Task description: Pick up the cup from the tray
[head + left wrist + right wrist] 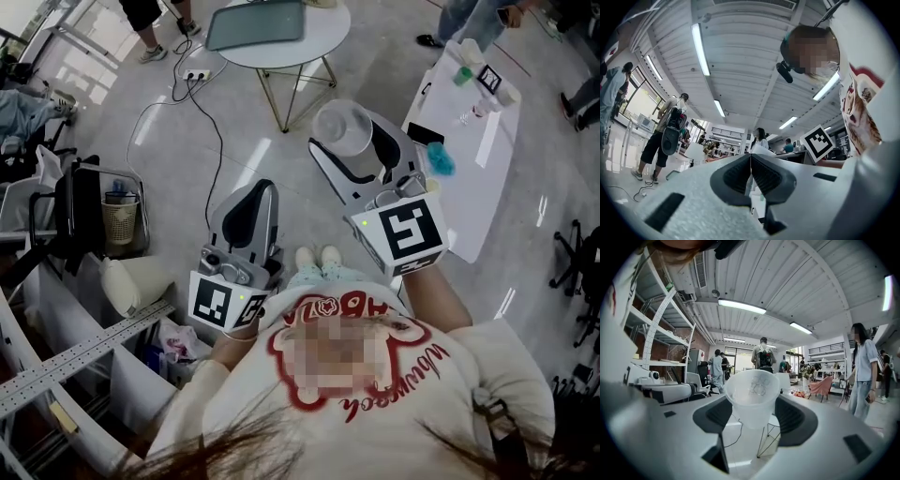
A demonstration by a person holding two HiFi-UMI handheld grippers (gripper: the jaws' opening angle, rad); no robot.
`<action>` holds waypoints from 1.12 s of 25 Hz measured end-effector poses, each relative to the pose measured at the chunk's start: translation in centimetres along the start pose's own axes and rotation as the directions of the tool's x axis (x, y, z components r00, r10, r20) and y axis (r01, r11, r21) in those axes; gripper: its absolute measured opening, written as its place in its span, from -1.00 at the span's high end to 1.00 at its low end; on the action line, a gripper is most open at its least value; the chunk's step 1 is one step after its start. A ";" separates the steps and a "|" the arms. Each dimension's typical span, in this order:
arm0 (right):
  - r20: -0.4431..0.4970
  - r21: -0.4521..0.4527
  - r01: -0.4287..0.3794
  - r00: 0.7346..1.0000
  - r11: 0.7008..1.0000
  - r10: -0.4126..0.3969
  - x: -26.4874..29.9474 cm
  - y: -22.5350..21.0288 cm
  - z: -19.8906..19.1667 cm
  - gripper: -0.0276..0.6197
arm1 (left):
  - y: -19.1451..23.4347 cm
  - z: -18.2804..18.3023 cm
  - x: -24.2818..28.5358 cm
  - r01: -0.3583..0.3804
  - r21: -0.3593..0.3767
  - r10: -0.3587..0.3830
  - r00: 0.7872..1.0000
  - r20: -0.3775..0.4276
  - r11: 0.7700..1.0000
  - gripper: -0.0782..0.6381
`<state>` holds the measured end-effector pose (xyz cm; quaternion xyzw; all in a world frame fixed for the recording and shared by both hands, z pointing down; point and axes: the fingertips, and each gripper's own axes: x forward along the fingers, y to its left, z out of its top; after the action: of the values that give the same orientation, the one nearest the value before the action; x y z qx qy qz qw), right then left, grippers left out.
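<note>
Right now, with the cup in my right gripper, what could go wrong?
The right gripper pinches the translucent cup by its sides only; a harder squeeze might buckle it, and a looser one might let it slip. In the head view it hangs over the floor, so a slip would likely mean a fall.

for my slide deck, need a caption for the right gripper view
Right gripper grips a translucent plastic cup between its black jaws, with people standing behind.
</note>
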<state>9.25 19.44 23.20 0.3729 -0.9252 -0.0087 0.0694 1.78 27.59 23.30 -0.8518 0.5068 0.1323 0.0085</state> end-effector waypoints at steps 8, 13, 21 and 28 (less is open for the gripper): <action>-0.003 0.006 0.006 1.000 1.000 -0.006 -0.8 1.8 -0.1 0.04 | -0.1 0.1 -1.8 0.012 -0.007 -0.012 1.000 0.001 1.000 0.74; -0.004 0.004 0.011 1.000 1.000 -0.011 -1.5 2.5 -0.1 0.04 | -0.7 0.2 -2.6 0.017 -0.006 -0.017 1.000 -0.001 1.000 0.74; 0.002 -0.006 0.004 1.000 1.000 -0.004 -2.4 3.6 0.0 0.04 | -1.3 0.4 -3.9 0.003 -0.001 -0.003 1.000 -0.003 1.000 0.74; 0.013 -0.002 0.004 1.000 1.000 -0.004 -2.1 3.6 0.1 0.04 | -1.0 0.6 -4.1 -0.007 0.004 0.007 1.000 0.001 1.000 0.74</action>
<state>8.24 23.51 23.14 0.3747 -0.9249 -0.0123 0.0637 0.67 31.66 23.60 -0.8499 0.5101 0.1318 0.0098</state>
